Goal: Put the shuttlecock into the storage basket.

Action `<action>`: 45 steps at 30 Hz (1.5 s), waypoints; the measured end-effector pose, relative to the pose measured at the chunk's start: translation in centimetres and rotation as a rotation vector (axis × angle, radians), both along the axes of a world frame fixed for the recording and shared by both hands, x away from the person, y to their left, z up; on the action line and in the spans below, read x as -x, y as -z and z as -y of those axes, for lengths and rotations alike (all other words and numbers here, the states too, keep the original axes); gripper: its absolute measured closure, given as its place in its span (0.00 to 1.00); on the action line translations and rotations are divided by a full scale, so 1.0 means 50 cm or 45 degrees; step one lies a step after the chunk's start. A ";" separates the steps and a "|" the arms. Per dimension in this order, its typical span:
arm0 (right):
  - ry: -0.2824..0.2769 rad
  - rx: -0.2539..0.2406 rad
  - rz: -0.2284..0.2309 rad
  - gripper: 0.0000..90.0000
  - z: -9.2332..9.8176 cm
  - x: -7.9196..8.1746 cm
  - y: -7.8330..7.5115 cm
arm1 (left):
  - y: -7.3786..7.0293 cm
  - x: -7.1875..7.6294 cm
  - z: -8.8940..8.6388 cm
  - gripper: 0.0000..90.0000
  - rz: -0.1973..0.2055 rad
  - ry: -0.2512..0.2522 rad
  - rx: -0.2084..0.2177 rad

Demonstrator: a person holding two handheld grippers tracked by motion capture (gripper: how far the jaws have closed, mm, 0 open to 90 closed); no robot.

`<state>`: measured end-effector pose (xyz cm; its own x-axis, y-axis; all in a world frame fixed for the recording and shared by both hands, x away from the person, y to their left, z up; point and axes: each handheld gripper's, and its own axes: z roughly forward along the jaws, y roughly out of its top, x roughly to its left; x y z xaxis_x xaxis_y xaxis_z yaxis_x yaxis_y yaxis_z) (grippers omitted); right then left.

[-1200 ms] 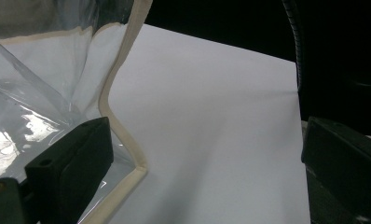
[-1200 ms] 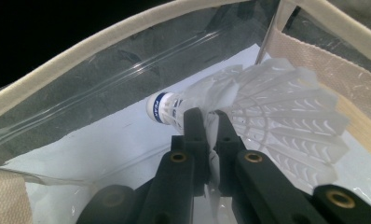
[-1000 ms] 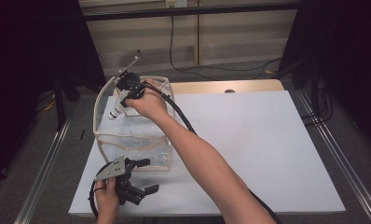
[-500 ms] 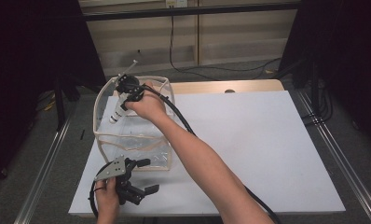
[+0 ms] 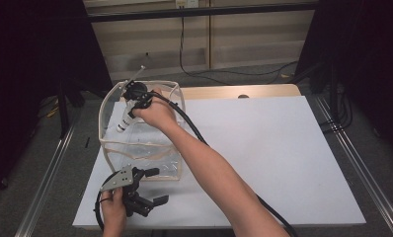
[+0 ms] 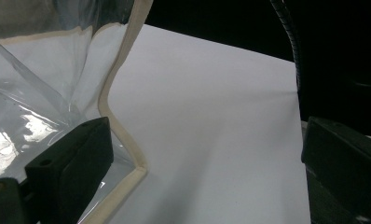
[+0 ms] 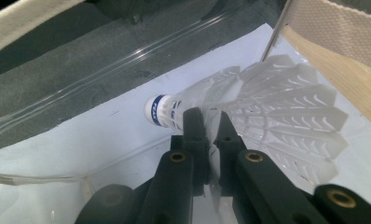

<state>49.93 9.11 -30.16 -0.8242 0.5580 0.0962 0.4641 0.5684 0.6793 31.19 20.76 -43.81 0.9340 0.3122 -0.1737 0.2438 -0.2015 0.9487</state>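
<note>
Little has been shifted since the earlier frames: the clear bag [image 5: 135,148] is left standing on the table [image 5: 283,148], the left gripper [image 5: 146,193] is kept spread beside its near corner, and the shuttlecock [image 7: 249,112] is held inside by its feathers, pinched in the right gripper [image 7: 210,126].
</note>
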 end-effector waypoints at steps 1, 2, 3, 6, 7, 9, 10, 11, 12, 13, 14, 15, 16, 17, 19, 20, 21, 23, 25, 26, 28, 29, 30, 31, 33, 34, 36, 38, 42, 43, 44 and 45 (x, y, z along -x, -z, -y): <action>-0.002 0.004 -0.004 0.97 0.000 -0.001 0.002 | 0.000 0.000 0.000 0.03 0.002 -0.002 0.001; -0.004 0.002 -0.006 0.97 -0.001 -0.001 0.002 | 0.000 0.000 0.000 0.03 0.001 -0.002 0.002; -0.002 0.004 -0.004 0.97 -0.001 -0.001 0.003 | 0.000 0.000 0.000 0.03 0.003 0.001 0.000; -0.004 0.014 -0.003 0.97 -0.003 -0.001 0.006 | 0.000 0.000 0.001 0.03 0.002 0.000 0.000; -0.010 0.020 -0.007 0.97 -0.004 -0.001 0.008 | 0.000 0.000 0.001 0.03 0.002 0.001 -0.001; -0.014 0.025 -0.013 0.97 -0.006 -0.001 0.011 | 0.000 0.000 0.001 0.03 0.003 0.001 -0.001; -0.015 0.029 -0.016 0.97 -0.007 -0.001 0.013 | 0.000 0.000 0.001 0.03 0.000 0.001 0.002; -0.018 0.036 -0.017 0.97 -0.008 -0.002 0.015 | 0.000 0.000 0.001 0.03 0.002 -0.001 0.002; -0.024 0.039 -0.018 0.97 -0.009 -0.002 0.016 | 0.000 0.000 0.001 0.03 0.001 0.000 0.003; -0.024 0.047 -0.020 0.97 -0.010 -0.001 0.018 | 0.000 0.000 0.001 0.03 0.000 0.000 0.004; -0.027 0.049 -0.018 0.97 -0.011 -0.001 0.019 | 0.000 0.000 0.001 0.03 0.001 0.000 0.003; -0.034 0.053 -0.021 0.97 -0.013 -0.001 0.021 | 0.000 0.000 0.001 0.03 0.001 0.002 0.000; -0.040 0.059 -0.021 0.98 -0.014 -0.001 0.022 | 0.001 0.000 0.001 0.03 0.003 0.000 -0.001; -0.044 0.062 -0.022 0.98 -0.015 -0.001 0.024 | 0.001 0.000 0.002 0.03 -0.002 0.001 0.000; -0.051 0.075 -0.022 0.98 -0.017 0.000 0.027 | 0.001 -0.001 0.001 0.03 0.002 0.000 0.000; -0.051 0.082 -0.026 0.98 -0.017 0.000 0.029 | 0.000 0.000 0.001 0.03 0.002 0.001 -0.001; -0.059 0.092 -0.035 0.98 -0.018 -0.001 0.033 | 0.000 0.000 0.001 0.03 0.002 0.000 0.001; -0.062 0.096 -0.040 0.98 -0.020 0.000 0.037 | 0.000 0.000 0.001 0.03 0.002 0.000 0.000; -0.068 0.108 -0.050 0.98 -0.021 0.000 0.040 | 0.001 0.000 0.002 0.03 -0.001 0.000 -0.001; -0.071 0.115 -0.046 0.98 -0.022 0.000 0.041 | 0.001 0.000 0.002 0.03 0.000 0.002 -0.003; -0.081 0.121 -0.049 0.98 -0.023 0.001 0.043 | 0.001 0.000 0.002 0.03 0.000 0.002 -0.003; -0.080 0.124 -0.045 0.98 -0.023 0.001 0.043 | 0.001 0.000 0.002 0.03 -0.001 0.000 -0.002; -0.083 0.125 -0.040 0.98 -0.023 0.001 0.043 | 0.001 -0.001 0.001 0.03 0.003 0.000 -0.002; -0.086 0.126 -0.039 0.98 -0.023 0.000 0.043 | 0.001 0.000 0.001 0.03 0.003 0.000 -0.003; -0.091 0.129 -0.043 0.97 -0.023 0.001 0.044 | 0.001 0.000 0.002 0.03 -0.001 0.000 0.000; -0.095 0.138 -0.042 0.97 -0.023 0.001 0.045 | 0.000 0.000 0.002 0.03 0.001 0.002 -0.001; -0.110 0.153 -0.041 0.92 -0.025 0.002 0.048 | 0.001 0.000 0.002 0.03 0.000 0.002 -0.002; -0.111 0.160 -0.042 0.88 -0.028 0.003 0.051 | 0.000 -0.001 0.001 0.03 0.006 0.001 -0.006; -0.118 0.192 -0.046 0.78 -0.032 0.003 0.056 | 0.000 0.000 0.001 0.03 0.006 0.002 -0.003; -0.121 0.196 -0.051 0.75 -0.031 0.003 0.057 | 0.000 0.000 0.001 0.03 0.003 0.002 -0.005; -0.113 0.199 -0.050 0.72 -0.031 0.003 0.057 | 0.000 -0.001 0.001 0.03 0.007 0.000 -0.007; -0.105 0.206 -0.051 0.70 -0.031 0.003 0.058 | 0.000 0.000 0.002 0.03 0.002 0.002 -0.004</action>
